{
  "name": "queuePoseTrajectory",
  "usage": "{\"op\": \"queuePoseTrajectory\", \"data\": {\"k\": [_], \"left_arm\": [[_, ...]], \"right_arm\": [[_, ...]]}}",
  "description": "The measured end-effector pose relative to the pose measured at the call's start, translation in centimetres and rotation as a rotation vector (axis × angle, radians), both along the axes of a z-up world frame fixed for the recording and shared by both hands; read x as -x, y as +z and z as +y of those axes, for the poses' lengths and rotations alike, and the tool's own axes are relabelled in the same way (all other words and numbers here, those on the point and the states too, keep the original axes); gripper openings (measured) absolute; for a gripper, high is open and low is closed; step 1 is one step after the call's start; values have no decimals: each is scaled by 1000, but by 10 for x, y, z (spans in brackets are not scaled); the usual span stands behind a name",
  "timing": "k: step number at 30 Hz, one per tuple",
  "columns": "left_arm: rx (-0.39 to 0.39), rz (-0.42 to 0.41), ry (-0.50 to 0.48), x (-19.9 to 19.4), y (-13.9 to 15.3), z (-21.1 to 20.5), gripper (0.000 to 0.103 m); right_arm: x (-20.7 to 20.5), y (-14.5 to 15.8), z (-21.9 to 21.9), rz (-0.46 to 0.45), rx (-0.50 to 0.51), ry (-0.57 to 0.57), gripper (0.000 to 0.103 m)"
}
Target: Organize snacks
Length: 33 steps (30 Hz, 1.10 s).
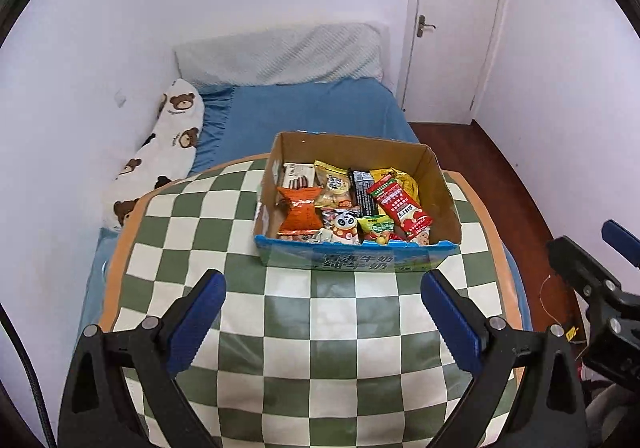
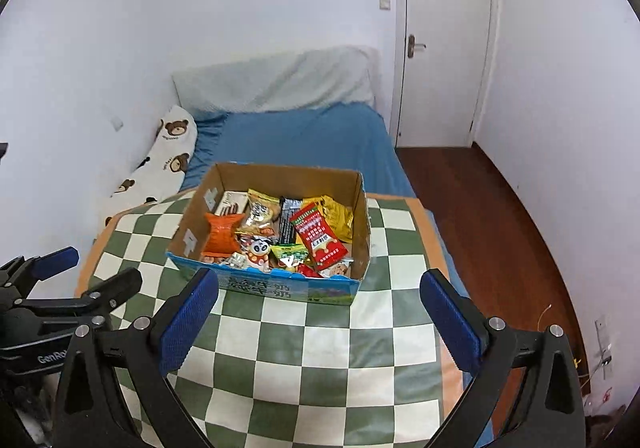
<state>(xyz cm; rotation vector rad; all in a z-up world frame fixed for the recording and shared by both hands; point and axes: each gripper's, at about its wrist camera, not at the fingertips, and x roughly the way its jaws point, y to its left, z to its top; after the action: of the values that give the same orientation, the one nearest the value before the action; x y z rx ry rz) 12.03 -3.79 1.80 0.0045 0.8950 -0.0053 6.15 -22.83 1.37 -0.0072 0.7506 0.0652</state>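
Observation:
An open cardboard box (image 1: pixel 440 184) (image 2: pixel 362 216) with a blue printed front stands on the green-and-white checkered table (image 1: pixel 304 328) (image 2: pixel 320 348). It holds several snack packets, among them an orange one (image 1: pixel 300 210) (image 2: pixel 222 234), a red one (image 1: pixel 400 206) (image 2: pixel 318 234) and a panda one (image 1: pixel 345 226) (image 2: pixel 258 250). My left gripper (image 1: pixel 322 290) is open and empty, just short of the box front. My right gripper (image 2: pixel 320 290) is open and empty, close to the box front. Each gripper shows at the edge of the other's view, the right one (image 1: pixel 592 272) and the left one (image 2: pixel 76 280).
The table stands over a bed with a blue sheet (image 1: pixel 312 108) (image 2: pixel 300 136). A bear-print pillow (image 1: pixel 160 156) (image 2: pixel 160 164) lies along the left wall. A white door (image 1: pixel 456 24) (image 2: pixel 444 40) and wooden floor (image 1: pixel 508 184) (image 2: pixel 480 208) are to the right.

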Motion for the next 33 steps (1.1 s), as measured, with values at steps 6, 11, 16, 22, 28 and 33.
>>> {"op": "queuePoseTrajectory", "data": {"k": [6,11,16,22,28,33], "left_arm": [[-6,-33,37,24,14,6,100],[-16,-57,37,38,23,4,100],[-15,-64,33,46,25,1,100],[-10,-78,19,37,20,-1,103],[-50,-82,22,15,9,-8,103],[-55,-61,30,-7,-4,-9,103]], "right_arm": [[31,14,6,-26,5,14,103],[44,16,1,-17,-8,13,103],[52,18,-3,-17,-14,8,103],[49,16,-5,-35,8,-3,103],[26,7,-4,-42,23,-19,103],[0,-8,-6,-21,8,-38,103]]}}
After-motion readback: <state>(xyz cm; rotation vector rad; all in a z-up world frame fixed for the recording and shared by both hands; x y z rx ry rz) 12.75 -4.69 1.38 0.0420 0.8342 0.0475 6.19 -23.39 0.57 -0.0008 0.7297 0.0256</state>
